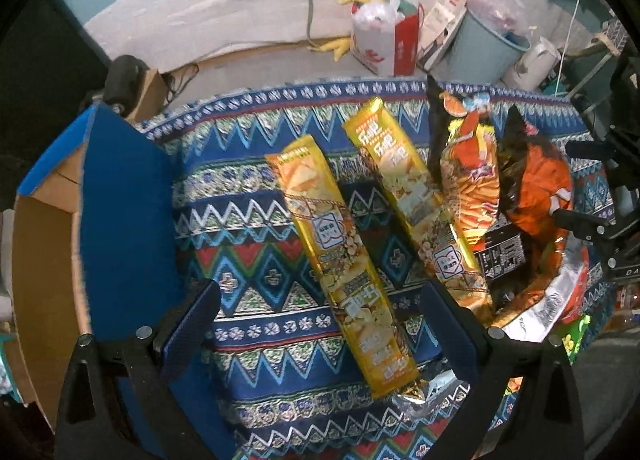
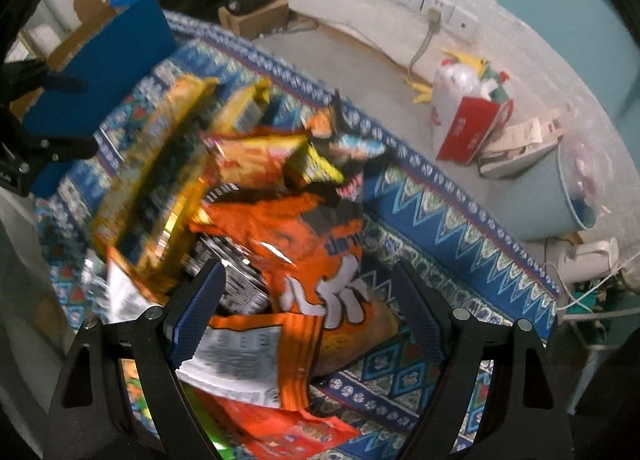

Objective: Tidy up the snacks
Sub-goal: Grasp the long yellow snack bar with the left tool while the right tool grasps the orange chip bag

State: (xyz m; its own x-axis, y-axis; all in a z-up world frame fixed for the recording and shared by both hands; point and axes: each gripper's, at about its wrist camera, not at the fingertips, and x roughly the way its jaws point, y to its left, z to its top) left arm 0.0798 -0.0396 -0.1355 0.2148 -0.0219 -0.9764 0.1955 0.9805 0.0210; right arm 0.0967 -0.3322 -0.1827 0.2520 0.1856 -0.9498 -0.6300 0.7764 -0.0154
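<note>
Both grippers hover with jaws spread wide and empty over a heap of snacks on a table draped in a blue patterned woven cloth (image 1: 256,220), the sorting barely begun. The left gripper (image 1: 320,324) frames the near end of a long yellow foil snack packet (image 1: 344,260), lying flat and diagonal between its fingers without touching them. The right gripper (image 2: 308,316) straddles a crumpled orange snack bag with white lettering (image 2: 312,260) at the edge of the pile; its view is motion-blurred, so the bags behind are hard to separate.

Judging by the layout, the pick-up step is in hand — each gripper appears lined up on its own packet. The next move calls for lowering and pinching the slippery foil firmly, then carrying it left to the open cardboard box with blue outer walls (image 1: 120,220), which stands just beside the cloth.

A second long yellow packet (image 1: 404,188) lies parallel further back, printed with Chinese characters too small to read surely. Both yellow packets carry a small white heart-shaped label. Beyond it, an orange-and-yellow chip bag with a cartoon figure (image 1: 472,176) leans against the heap. No brand name reads clearly.
</note>
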